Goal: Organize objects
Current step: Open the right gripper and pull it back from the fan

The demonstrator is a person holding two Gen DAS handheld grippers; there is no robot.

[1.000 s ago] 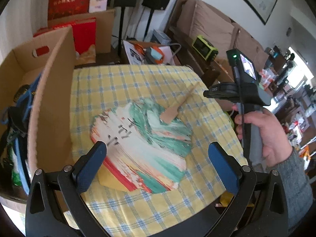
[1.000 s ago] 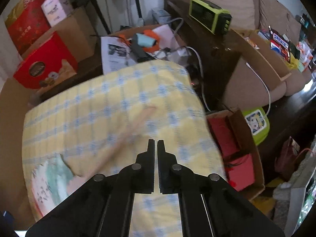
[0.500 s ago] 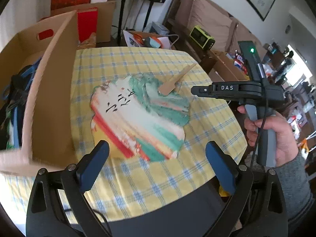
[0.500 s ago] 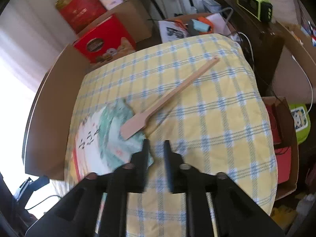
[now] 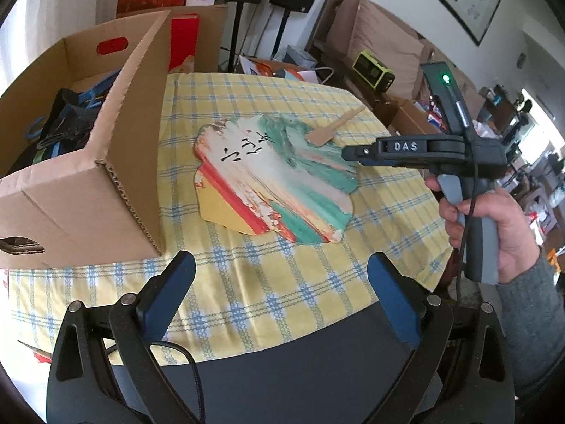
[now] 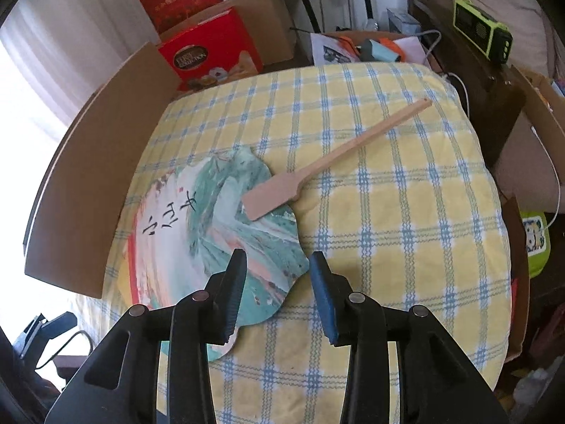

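Observation:
A flat painted fan (image 5: 272, 176) with green, white and red streaks and a wooden handle (image 5: 335, 129) lies on the yellow checked tablecloth (image 5: 282, 282). It also shows in the right wrist view (image 6: 219, 226), handle (image 6: 335, 162) pointing to the far right. My left gripper (image 5: 280, 282) is open and empty above the table's near edge. My right gripper (image 6: 277, 282) is open and empty, hovering over the fan's near right edge; it also shows from the side in the left wrist view (image 5: 353, 152).
An open cardboard box (image 5: 116, 141) holding dark straps and blue items stands on the table's left side; its wall (image 6: 95, 176) borders the fan. Red gift boxes (image 6: 212, 53), speaker stands, a green radio (image 6: 483, 31) and cluttered furniture lie beyond the table.
My left gripper has pulled back toward the near edge. My right gripper has swung left over the fan and opened from shut.

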